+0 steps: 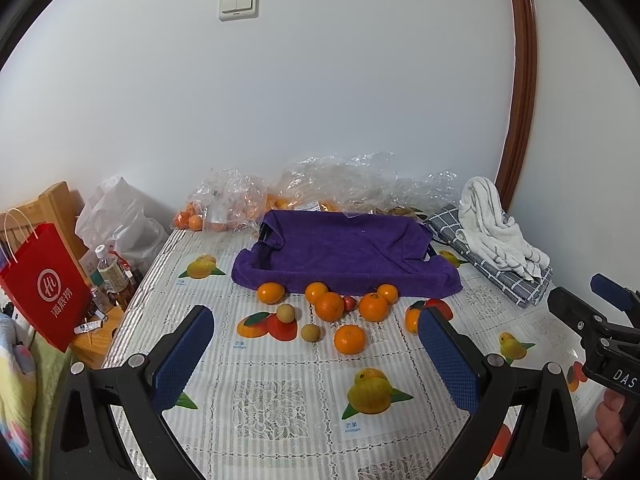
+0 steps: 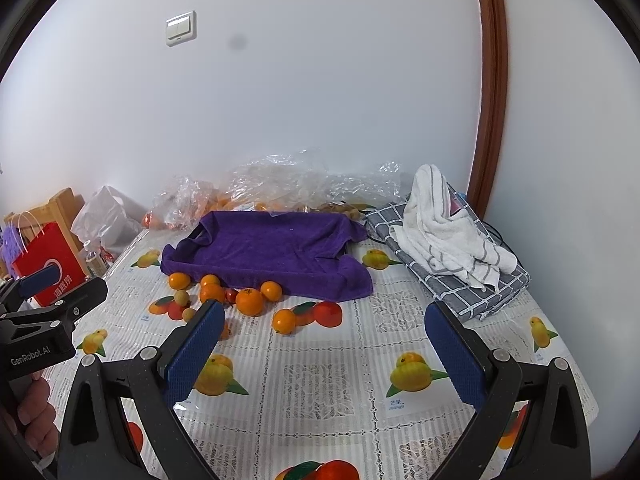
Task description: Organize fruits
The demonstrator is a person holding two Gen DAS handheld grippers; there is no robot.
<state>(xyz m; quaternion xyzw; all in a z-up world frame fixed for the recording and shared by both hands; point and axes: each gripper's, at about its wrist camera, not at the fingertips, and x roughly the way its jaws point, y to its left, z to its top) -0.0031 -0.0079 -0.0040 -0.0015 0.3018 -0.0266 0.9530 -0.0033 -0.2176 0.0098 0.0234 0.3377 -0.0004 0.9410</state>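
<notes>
Several oranges [image 1: 329,306] [image 2: 249,301] lie loose on the printed tablecloth in front of a tray draped in a purple towel [image 1: 344,254] [image 2: 272,250]. Two small tan longans [image 1: 285,313] [image 2: 182,298] and a small red fruit [image 1: 349,303] lie among them. My left gripper [image 1: 316,328] is open and empty, held above the table short of the fruit. My right gripper [image 2: 324,322] is open and empty, to the right of the pile. Each gripper shows at the edge of the other's view.
Clear plastic bags with more oranges [image 1: 228,204] lie at the wall behind the tray. A white towel [image 1: 496,228] on a folded checked cloth [image 2: 452,276] lies at the right. A red paper bag [image 1: 44,284] and bottles [image 1: 112,272] stand off the table's left edge.
</notes>
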